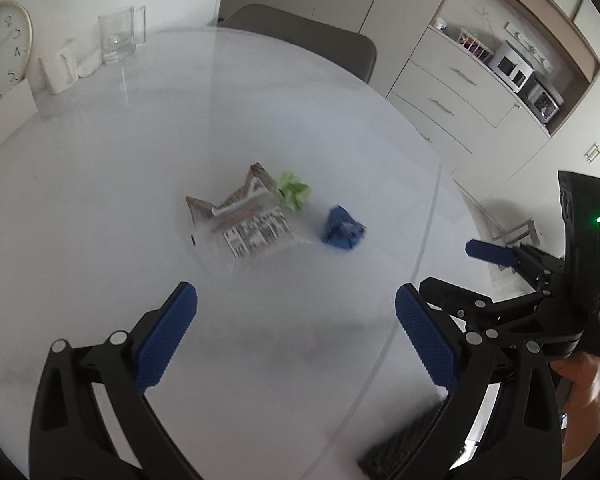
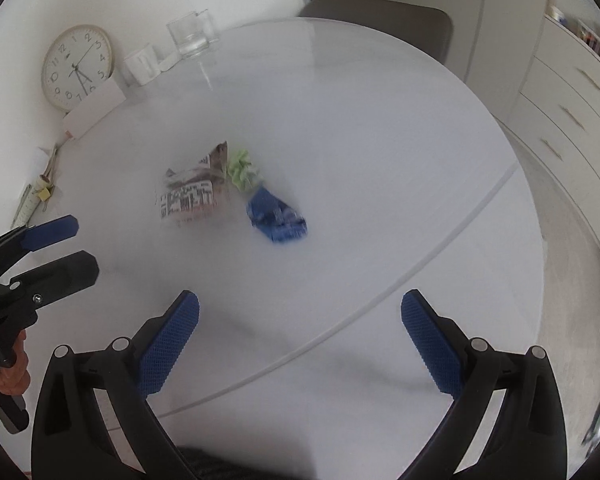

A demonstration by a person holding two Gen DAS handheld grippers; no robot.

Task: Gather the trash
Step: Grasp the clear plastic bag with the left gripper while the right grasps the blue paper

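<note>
Blue wrapper (image 2: 278, 216), green crumpled scrap (image 2: 242, 170) and printed wrapper (image 2: 190, 196) lie clustered mid-table (image 2: 380, 140), well ahead of both grippers. Left gripper (image 1: 296, 336) and right gripper (image 2: 300, 340) hover with fingers spread wide, gripping nothing.

1. A home dining area beside a kitchen: a round white table (image 1: 100, 184) with a grey chair (image 1: 300, 36) pushed up to it.
2. Cream cabinets and drawers (image 1: 448, 92) line the wall; a niche holds a white microwave (image 1: 514, 66).
3. A wall clock (image 2: 77, 66) and glass jug (image 2: 190, 36) stand at the table's far edge.
</note>
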